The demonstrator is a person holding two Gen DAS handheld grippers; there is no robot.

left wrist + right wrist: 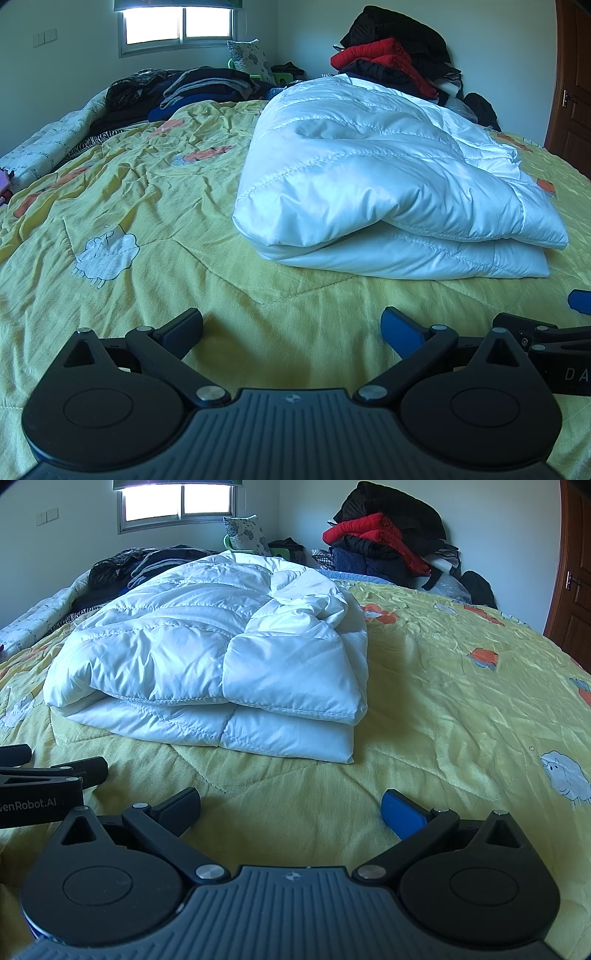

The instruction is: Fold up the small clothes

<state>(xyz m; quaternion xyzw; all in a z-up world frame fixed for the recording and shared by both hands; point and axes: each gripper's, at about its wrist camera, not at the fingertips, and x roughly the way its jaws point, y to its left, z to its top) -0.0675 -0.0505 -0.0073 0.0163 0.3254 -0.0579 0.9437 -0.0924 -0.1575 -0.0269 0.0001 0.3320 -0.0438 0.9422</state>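
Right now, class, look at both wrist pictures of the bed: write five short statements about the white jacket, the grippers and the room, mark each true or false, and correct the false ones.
1. The white jacket lies folded on the yellow bedspread. True.
2. The left gripper is shut on the jacket. False: its fingers are spread apart and hold nothing; the jacket lies ahead of it, untouched.
3. The right gripper is open. True.
4. A red garment sits in the clothes pile by the far wall. True.
5. The window is on the right wall beside the door. False: it is on the far wall at the upper left.
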